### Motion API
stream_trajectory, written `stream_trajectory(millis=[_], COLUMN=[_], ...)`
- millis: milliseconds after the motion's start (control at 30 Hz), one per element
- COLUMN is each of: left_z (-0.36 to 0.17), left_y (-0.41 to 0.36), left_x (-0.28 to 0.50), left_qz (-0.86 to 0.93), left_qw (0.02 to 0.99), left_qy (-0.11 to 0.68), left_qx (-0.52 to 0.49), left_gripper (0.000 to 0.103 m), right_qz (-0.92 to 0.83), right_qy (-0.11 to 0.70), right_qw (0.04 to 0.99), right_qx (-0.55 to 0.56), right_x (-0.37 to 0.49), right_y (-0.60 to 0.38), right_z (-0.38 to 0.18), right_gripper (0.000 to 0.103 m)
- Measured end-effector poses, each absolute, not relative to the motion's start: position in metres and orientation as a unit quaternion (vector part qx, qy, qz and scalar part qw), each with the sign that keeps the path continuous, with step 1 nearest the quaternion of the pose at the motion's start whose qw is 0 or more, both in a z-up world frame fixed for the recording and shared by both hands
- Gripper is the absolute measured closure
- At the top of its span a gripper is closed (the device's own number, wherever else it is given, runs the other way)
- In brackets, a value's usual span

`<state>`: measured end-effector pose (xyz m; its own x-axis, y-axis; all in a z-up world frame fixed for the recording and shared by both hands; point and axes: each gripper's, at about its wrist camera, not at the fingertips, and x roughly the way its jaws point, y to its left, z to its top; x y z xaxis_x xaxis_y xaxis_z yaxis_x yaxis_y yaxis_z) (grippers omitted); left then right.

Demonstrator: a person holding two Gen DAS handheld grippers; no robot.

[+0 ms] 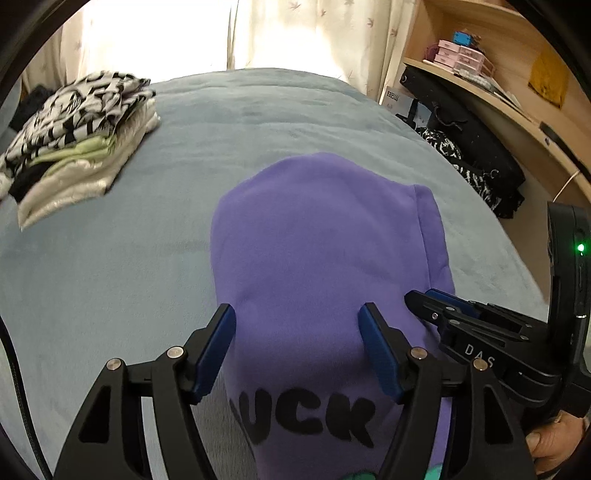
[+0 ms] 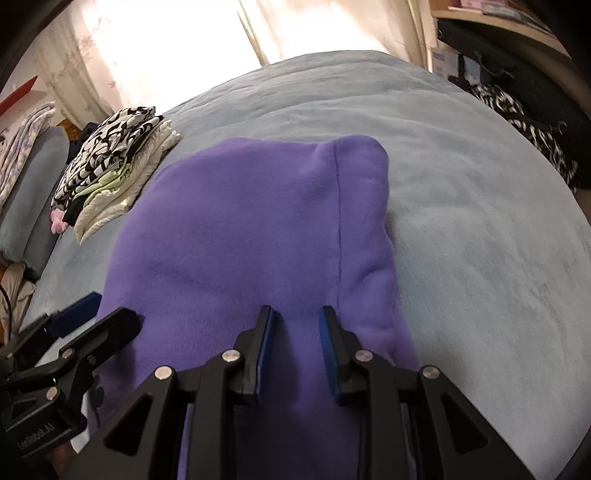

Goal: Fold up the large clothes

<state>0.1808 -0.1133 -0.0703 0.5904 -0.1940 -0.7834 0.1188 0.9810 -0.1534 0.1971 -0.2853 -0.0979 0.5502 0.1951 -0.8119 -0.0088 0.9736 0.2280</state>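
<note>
A purple sweatshirt (image 1: pixel 314 251) with black letters lies folded into a long strip on the blue-grey bed cover (image 1: pixel 110 277); it also shows in the right wrist view (image 2: pixel 240 229). My left gripper (image 1: pixel 297 317) is open, its jaws wide apart just above the sweatshirt's near part. My right gripper (image 2: pixel 297 317) is open with a narrower gap, over the sweatshirt near its right seam. In the left wrist view the right gripper (image 1: pixel 424 299) shows side-on at the sweatshirt's right edge. In the right wrist view the left gripper (image 2: pixel 99 314) shows at the sweatshirt's left edge.
A stack of folded clothes (image 1: pixel 77 147) with a black-and-white patterned top lies at the bed's far left, also in the right wrist view (image 2: pixel 118 162). A wooden shelf (image 1: pixel 517 96) and dark bags (image 1: pixel 472 147) stand right of the bed. Curtains (image 1: pixel 258 29) hang behind.
</note>
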Motion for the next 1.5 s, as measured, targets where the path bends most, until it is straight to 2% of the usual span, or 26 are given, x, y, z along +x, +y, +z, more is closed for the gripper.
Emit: stream_trajectory(millis=[100,267,333,500,600,833,1000,1100,1367,1400,1500], left_z=[-0.066,-0.067,-0.071,-0.081,-0.086,-0.101,-0.111,-0.118,-0.136,-0.138,-0.145], left_y=[-0.107,-0.09,-0.08,-0.057,-0.049,-0.055,-0.061,-0.066,-0.078,-0.08,-0.083], left_x=[0.172,0.152,0.146,0.14,0.137,0.147,0.161,0.168,0.189,0.191,0.198], left_qz=[-0.094,-0.102,-0.114,-0.127,-0.131,-0.142,-0.154,-0.16,-0.182,-0.185,-0.193], left_qw=[0.887,0.878,0.866,0.838,0.832,0.82,0.81,0.807,0.791,0.789,0.786], left_qy=[0.449,0.461,0.476,0.504,0.506,0.517,0.52,0.52,0.522,0.523,0.522], left_qx=[-0.045,-0.075,-0.105,-0.168,-0.187,-0.2,-0.224,-0.232,-0.26,-0.263,-0.271], left_gripper=[0.031,0.015,0.014,0.013,0.013,0.013,0.005,0.001,0.001,0.001,0.001], right_qz=[0.053,0.065,0.071,0.08,0.084,0.076,0.098,0.121,0.206,0.219,0.247], right_qy=[0.475,0.47,0.466,0.462,0.463,0.479,0.503,0.52,0.562,0.565,0.568], right_qw=[0.873,0.873,0.874,0.872,0.868,0.846,0.818,0.798,0.735,0.727,0.716], right_qx=[0.101,0.113,0.121,0.141,0.158,0.223,0.263,0.279,0.32,0.324,0.32], right_x=[0.188,0.165,0.156,0.143,0.14,0.151,0.167,0.18,0.218,0.222,0.231], right_y=[-0.285,-0.289,-0.292,-0.309,-0.323,-0.371,-0.393,-0.396,-0.38,-0.376,-0.364], right_z=[-0.089,-0.07,-0.063,-0.05,-0.045,-0.057,-0.082,-0.1,-0.147,-0.152,-0.159], right_gripper=[0.072,0.052,0.046,0.044,0.036,0.035,0.035,0.035,0.035,0.034,0.025])
